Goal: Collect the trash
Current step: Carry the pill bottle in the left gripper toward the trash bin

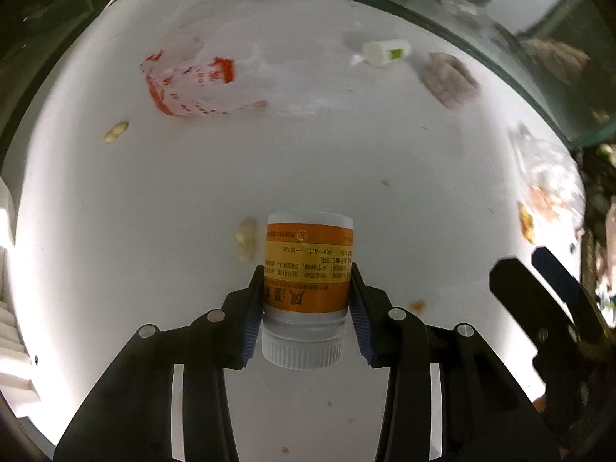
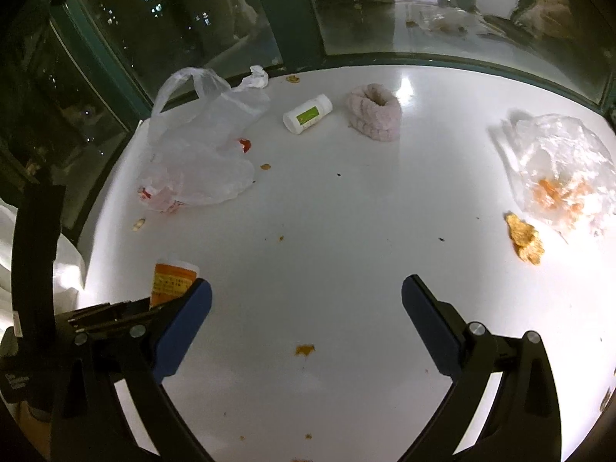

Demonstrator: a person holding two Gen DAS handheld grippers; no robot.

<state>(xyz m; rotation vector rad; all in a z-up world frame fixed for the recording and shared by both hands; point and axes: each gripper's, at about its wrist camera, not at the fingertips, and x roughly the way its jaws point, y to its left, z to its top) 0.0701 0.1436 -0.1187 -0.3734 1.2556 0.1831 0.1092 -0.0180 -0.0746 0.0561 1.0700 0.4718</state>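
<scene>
My left gripper (image 1: 307, 275) is shut on an orange-labelled pill bottle (image 1: 308, 269), its white cap toward the camera, held over the white table (image 1: 346, 154). The same pill bottle (image 2: 171, 279) shows in the right wrist view, beside my right gripper's left finger. My right gripper (image 2: 307, 288) is open and empty above the table (image 2: 346, 269). A white bottle with a green label (image 2: 307, 114) lies on its side at the back; it also shows in the left wrist view (image 1: 385, 52). A white plastic bag with red print (image 2: 200, 154) lies at the back left, also in the left wrist view (image 1: 200, 77).
A pink fuzzy roll (image 2: 375, 111) lies beside the green-label bottle. A clear bag with orange scraps (image 2: 558, 177) and a yellow crumpled scrap (image 2: 525, 238) lie at the right. Peanut shells (image 1: 246, 238) and crumbs (image 2: 305, 349) dot the table. Dark windows (image 2: 173, 19) border the far edge.
</scene>
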